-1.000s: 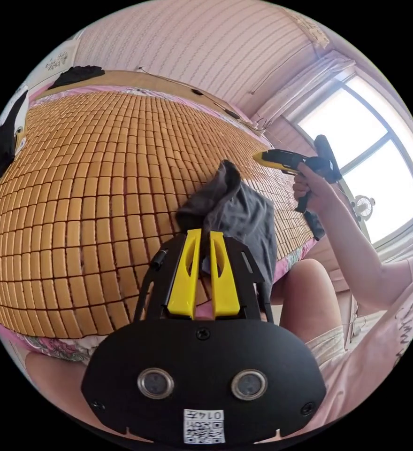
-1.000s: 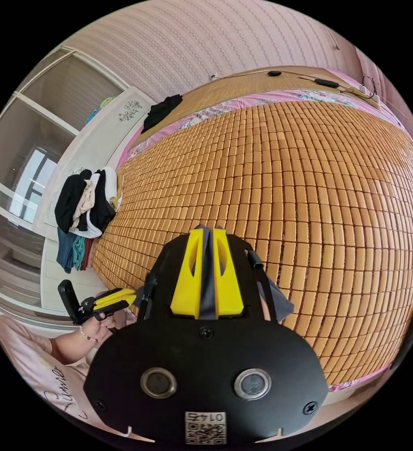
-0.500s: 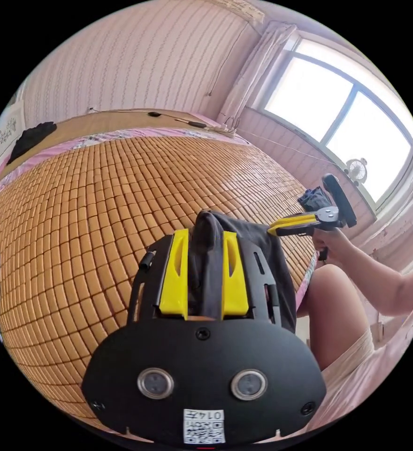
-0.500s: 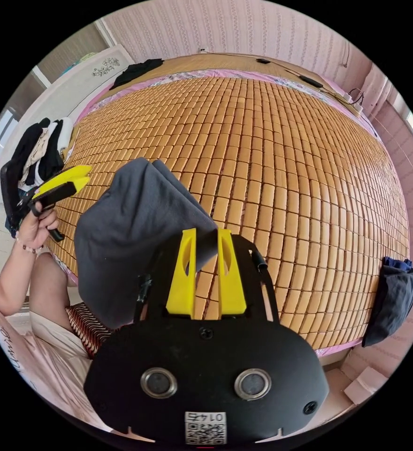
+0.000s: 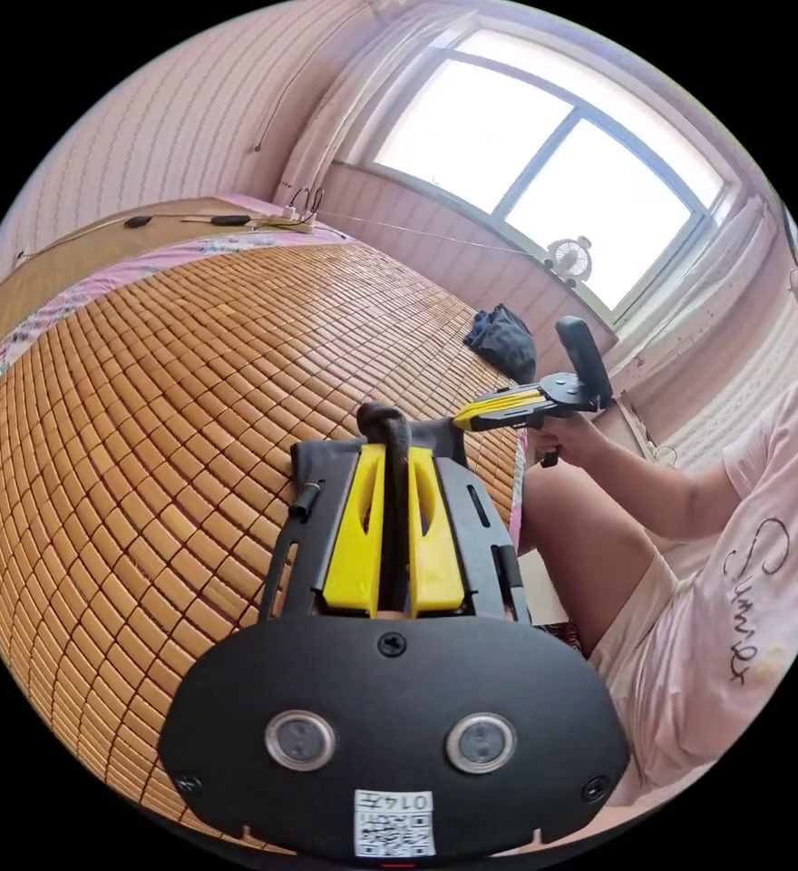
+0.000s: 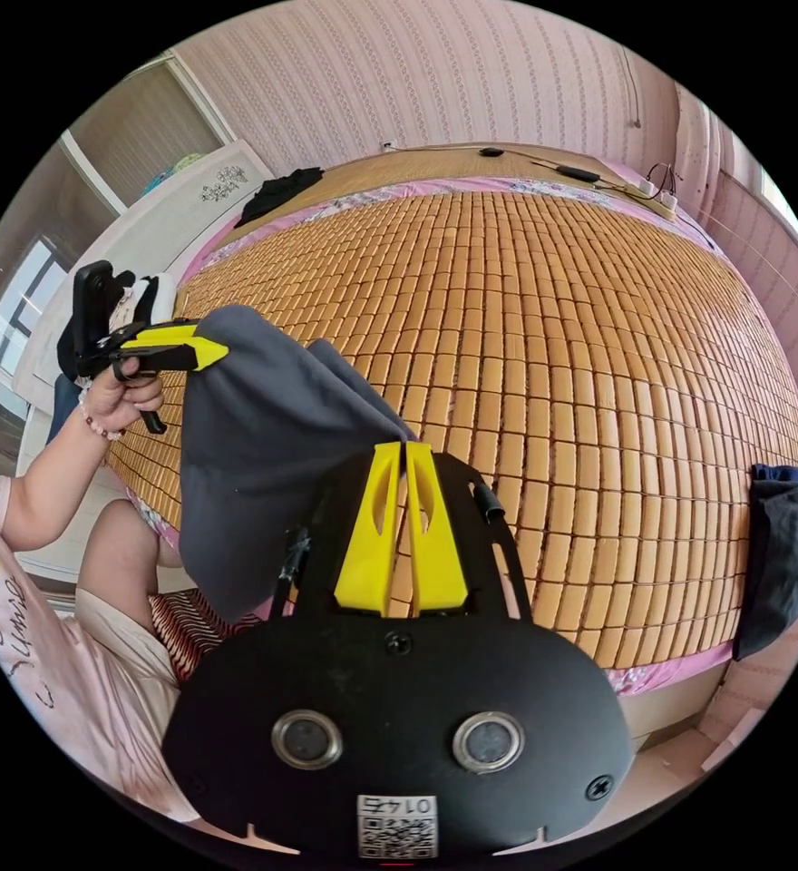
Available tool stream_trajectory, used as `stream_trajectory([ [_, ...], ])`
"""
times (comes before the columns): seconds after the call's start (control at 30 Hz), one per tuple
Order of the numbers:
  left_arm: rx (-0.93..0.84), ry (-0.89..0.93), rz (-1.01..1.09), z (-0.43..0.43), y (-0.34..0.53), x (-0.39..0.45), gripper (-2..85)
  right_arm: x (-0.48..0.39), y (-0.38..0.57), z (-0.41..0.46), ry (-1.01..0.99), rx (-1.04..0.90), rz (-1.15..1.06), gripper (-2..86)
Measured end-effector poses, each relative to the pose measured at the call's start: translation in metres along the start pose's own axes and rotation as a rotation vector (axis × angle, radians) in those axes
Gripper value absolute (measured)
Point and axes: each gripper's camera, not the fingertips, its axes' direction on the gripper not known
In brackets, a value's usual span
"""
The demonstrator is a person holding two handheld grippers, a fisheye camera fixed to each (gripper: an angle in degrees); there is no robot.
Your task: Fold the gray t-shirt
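Both our grippers, left (image 5: 390, 454) and right (image 6: 403, 450), pinch the shirt (image 6: 263, 435), hanging mid-frame at the mat (image 6: 598, 345) edge; thin bites might slip, dropping it off the bed

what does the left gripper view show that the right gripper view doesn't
Left gripper view: a window and a small fan on its sill. Right gripper view: a heap of clothes beyond the mat's far side, and the gray t-shirt hanging as a broad sheet. Both: the bamboo mat, the shirt pinched by both grippers, and a dark garment at the mat's edge.
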Motion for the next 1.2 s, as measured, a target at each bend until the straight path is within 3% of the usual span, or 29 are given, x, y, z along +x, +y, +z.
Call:
stream_trajectory([
  [0.2,-0.197,-0.136,-0.236,0.068,-0.001,-0.049,6.7,0.021,0.003,0.017,-0.011,-0.038,0.075,1.0],
  [0.43,-0.087,-0.272,-0.18,-0.003,0.023,-0.023,8.0,0.026,-0.002,0.012,0.069,-0.112,0.045,4.4],
  [0.5,-0.112,-0.308,-0.213,-0.027,0.054,-0.007,8.1,0.016,-0.012,0.003,0.122,-0.061,-0.02,6.2],
  [0.6,-0.082,-0.279,-0.31,-0.04,0.102,0.016,9.1,-0.004,-0.032,0.005,0.005,0.019,-0.17,10.1],
  [0.77,-0.084,-0.233,-0.442,-0.016,0.144,0.042,12.6,-0.03,-0.063,0.054,-0.06,-0.075,-0.382,14.9],
  [0.87,-0.105,-0.269,-0.443,0.006,0.15,0.057,12.2,-0.041,-0.062,0.084,-0.102,-0.187,-0.475,12.1],
  [0.97,-0.088,-0.367,-0.402,0.015,0.154,0.075,8.7,-0.038,-0.045,0.08,-0.14,-0.145,-0.498,7.9],
  [1.03,-0.088,-0.296,-0.402,0.02,0.157,0.08,4.5,-0.028,-0.036,0.075,-0.213,-0.148,-0.454,5.9],
  [1.2,0.015,-0.305,-0.364,0.004,0.169,0.111,3.5,-0.015,0.023,0.007,-0.309,0.105,-0.453,4.5],
])
